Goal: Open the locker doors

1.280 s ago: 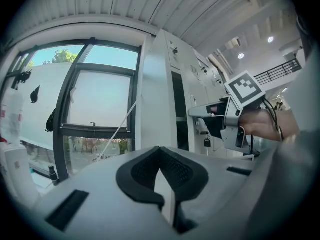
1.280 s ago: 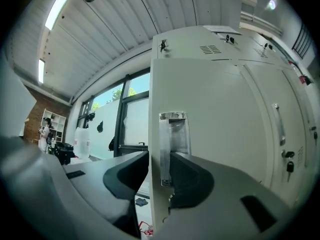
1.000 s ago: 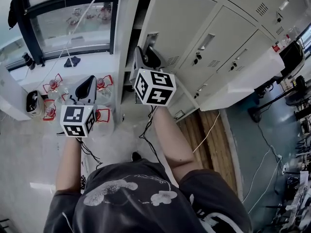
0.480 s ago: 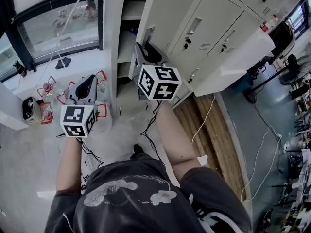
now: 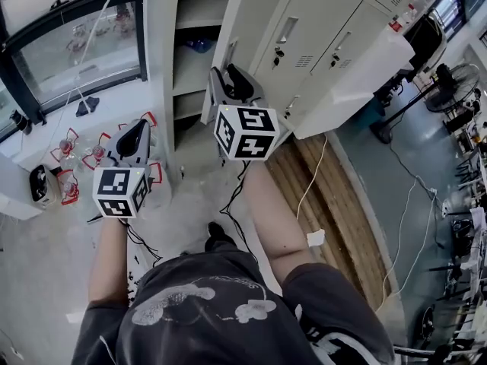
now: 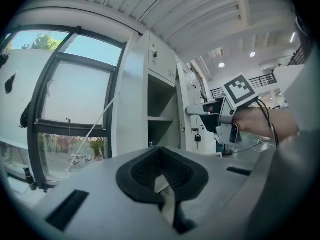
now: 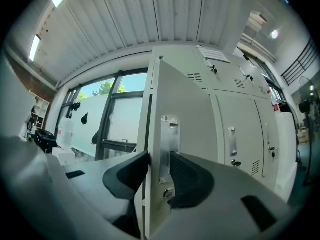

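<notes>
A row of pale grey lockers (image 5: 327, 29) stands ahead. The leftmost door (image 5: 240, 21) is swung open, and its compartment with shelves (image 5: 194, 44) shows. My right gripper (image 5: 228, 76) sits at that door's free edge by the handle plate (image 7: 170, 134). The right gripper (image 7: 159, 169) has the door edge (image 7: 152, 149) between its pads, and both pads look to touch it. Its jaws have just been opening a little. My left gripper (image 5: 141, 125) hangs apart to the left, shut on nothing (image 6: 161, 151). It faces the open compartment (image 6: 162, 109).
A large window (image 5: 68, 44) fills the left. Red-handled flasks (image 5: 76, 154) stand below it. A white table (image 5: 358, 74) juts out beside the closed lockers. Cables (image 5: 312, 196) cross a wooden floor strip (image 5: 327, 226). A fan (image 5: 449, 82) stands far right.
The open door has swung further out with my right gripper on its edge, and more of the shelves shows. The left gripper has drifted slightly and stays shut.
</notes>
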A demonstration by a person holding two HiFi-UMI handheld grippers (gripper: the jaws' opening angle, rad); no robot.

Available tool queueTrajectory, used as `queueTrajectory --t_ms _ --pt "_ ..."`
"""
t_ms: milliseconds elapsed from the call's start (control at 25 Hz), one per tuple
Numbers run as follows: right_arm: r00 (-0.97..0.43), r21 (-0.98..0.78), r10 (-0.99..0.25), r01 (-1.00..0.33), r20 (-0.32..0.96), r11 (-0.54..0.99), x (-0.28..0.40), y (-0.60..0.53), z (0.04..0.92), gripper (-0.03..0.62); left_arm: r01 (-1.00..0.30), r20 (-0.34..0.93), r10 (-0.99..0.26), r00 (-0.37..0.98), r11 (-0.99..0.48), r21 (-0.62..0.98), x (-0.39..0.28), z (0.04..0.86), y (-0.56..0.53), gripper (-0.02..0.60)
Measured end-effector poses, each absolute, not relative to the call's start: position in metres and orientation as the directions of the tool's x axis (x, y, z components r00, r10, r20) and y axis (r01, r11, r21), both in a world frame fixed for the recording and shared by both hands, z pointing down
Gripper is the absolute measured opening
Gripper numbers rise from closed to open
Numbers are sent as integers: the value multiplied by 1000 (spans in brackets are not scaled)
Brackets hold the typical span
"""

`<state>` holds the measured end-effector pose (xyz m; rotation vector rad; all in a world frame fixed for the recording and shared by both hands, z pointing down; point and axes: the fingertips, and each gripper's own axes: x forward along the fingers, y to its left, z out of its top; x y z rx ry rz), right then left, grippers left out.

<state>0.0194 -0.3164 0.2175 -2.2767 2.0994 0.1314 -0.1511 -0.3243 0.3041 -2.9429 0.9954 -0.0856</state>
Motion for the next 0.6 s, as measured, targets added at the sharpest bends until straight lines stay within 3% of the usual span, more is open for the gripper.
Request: queueTrajectory --t_ms 320,600 --pt "165 38 -981 -985 -100 -170 33 -289 219 164 -541 49 -542 839 -840 -46 -132 308 -305 9" --pt "206 35 -971 -977 -121 -212 54 -256 220 118 -499 60 -500 864 -866 -43 -113 315 -285 9"
